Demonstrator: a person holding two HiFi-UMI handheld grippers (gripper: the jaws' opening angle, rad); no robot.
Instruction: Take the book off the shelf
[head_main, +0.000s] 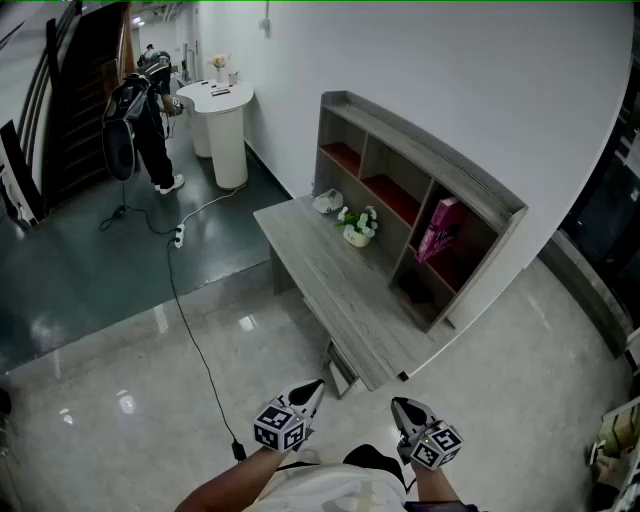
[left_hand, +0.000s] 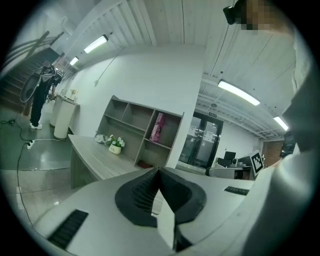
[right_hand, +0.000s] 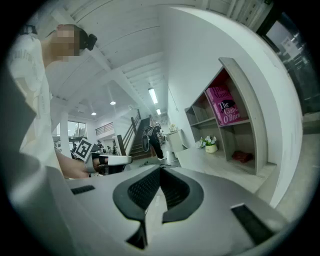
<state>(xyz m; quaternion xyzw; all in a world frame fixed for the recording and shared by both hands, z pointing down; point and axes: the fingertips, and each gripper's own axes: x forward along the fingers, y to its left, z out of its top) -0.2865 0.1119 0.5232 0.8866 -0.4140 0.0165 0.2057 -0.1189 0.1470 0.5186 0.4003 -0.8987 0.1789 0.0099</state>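
Well short: my left tongs (head_main: 310, 390) and right tongs (head_main: 401, 406) pressed together, empty. Pink book (head_main: 440, 228) leans in right-hand shelf (head_main: 420, 150) cubby, beyond counter (head_main: 330, 270). Step closer, spread one pair, pinch spine.

Overall light: bright and even indoors in all three views.
Sources: ceiling tube lights (left_hand: 95, 44) above and ahead of the left hand-held gripper (left_hand: 159, 171); ceiling lamps (right_hand: 152, 95) far beyond the right hand-held gripper (right_hand: 160, 169).
Glare: pale spots on the glossy floor (head_main: 125, 402), left of both hand-held grippers.
Shadows: soft, deepest inside the compartments of the shelf (head_main: 430, 152) ahead.
Distortion: strong fisheye; straight edges bow, and black corners ring both gripper views.
Focus: the gripper bodies nearest each lens are slightly soft.
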